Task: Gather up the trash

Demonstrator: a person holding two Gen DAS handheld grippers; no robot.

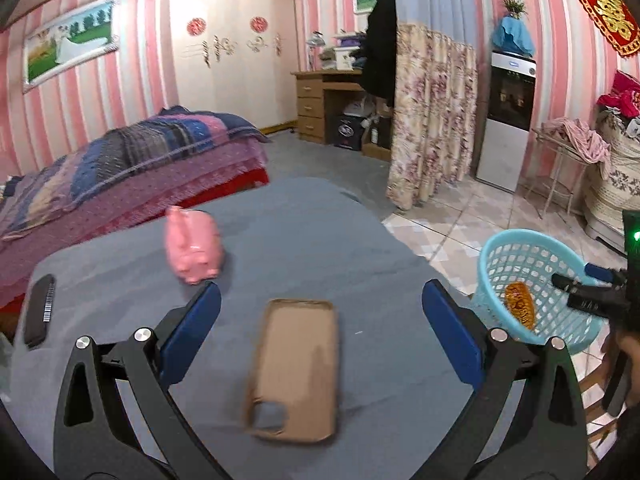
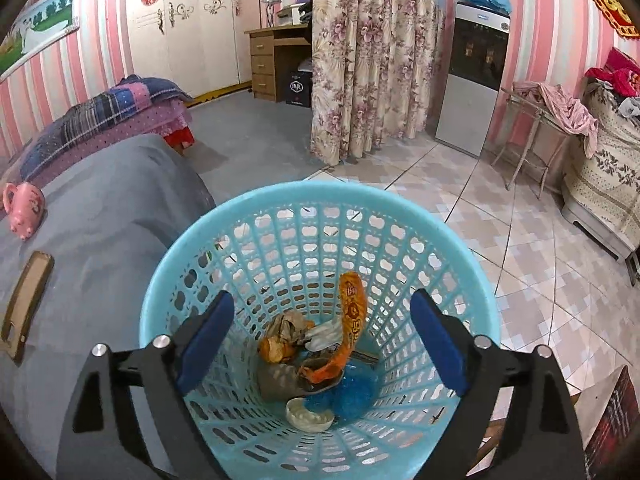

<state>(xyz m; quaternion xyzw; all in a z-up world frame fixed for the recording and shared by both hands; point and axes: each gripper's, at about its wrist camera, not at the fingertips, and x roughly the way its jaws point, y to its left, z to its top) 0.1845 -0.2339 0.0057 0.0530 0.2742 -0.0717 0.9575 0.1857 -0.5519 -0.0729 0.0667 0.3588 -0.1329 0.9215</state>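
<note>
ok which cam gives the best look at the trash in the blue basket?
Right wrist: it looks straight down into the blue basket, showing the orange wrapper, crumpled scraps and a white lid at the bottom. Left wrist catches the basket only side-on at the frame's right edge, with just the wrapper visible through the mesh.

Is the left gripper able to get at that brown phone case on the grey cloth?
Probably yes. The left gripper is open, and the phone case lies flat between its fingers with nothing over it. Lying so flat, it may be awkward to pinch.
</note>
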